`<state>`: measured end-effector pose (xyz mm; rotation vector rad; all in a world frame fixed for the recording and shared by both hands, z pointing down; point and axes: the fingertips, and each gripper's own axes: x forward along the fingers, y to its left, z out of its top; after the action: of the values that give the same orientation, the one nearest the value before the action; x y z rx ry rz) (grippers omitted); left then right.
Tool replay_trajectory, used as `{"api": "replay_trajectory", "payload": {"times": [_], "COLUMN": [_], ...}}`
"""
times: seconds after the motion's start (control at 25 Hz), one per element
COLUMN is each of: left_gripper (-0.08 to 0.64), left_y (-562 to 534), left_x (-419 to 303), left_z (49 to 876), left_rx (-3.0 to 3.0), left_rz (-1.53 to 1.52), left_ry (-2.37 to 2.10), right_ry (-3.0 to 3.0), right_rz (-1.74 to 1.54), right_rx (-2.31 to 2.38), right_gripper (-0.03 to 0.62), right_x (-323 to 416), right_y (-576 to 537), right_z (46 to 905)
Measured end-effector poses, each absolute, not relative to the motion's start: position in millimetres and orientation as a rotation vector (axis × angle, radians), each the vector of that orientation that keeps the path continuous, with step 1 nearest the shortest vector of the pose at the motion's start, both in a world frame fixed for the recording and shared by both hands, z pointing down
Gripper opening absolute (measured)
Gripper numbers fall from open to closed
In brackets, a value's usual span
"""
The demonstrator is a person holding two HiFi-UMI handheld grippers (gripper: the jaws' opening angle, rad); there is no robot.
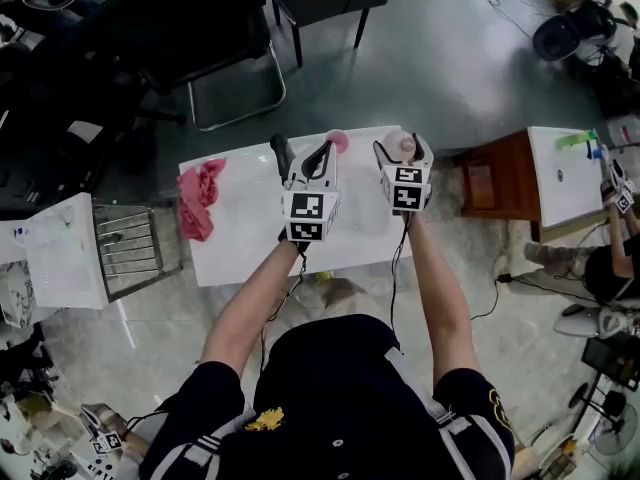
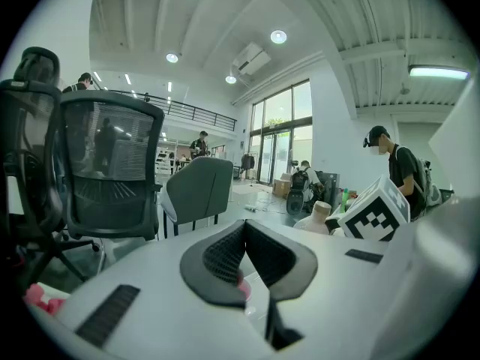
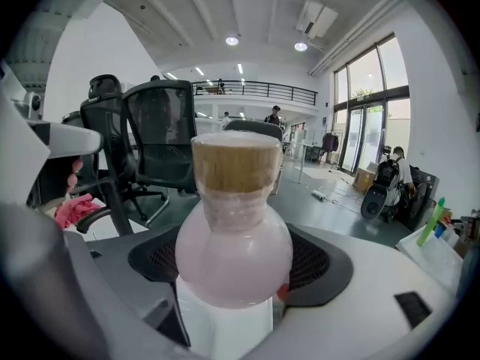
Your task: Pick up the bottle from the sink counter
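Here, right gripper (image 1: 405, 151) pinching pink tan-capped bottle (image 3: 232, 253), left gripper (image 2: 244, 229) pressed together, black-and-white square markers (image 1: 312, 208) on both

White worktop (image 1: 250, 230) below me. Pink cloth (image 1: 200, 200) lies crumpled at its left edge. Small round pink item (image 1: 338, 140) sits at the far edge, near the middle; I cannot identify it
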<state>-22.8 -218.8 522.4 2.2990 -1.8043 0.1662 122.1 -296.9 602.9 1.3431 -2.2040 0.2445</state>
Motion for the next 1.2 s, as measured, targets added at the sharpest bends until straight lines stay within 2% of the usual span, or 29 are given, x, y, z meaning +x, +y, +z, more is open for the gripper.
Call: {"api": "replay_trajectory", "payload": {"times": [1.2], "left_gripper": [0.018], "left_y": [-170], "left_x": [-73], "left_z": [454], "left_rx": [2.351], "left_rz": [0.151], "left_ry": [-1.978], "right_ry": [-2.392], "right_rz": [0.137], "right_rx": [1.251], "right_gripper": [0.419], "right_x": [71], "right_y": [-216], "right_z": [469]}}
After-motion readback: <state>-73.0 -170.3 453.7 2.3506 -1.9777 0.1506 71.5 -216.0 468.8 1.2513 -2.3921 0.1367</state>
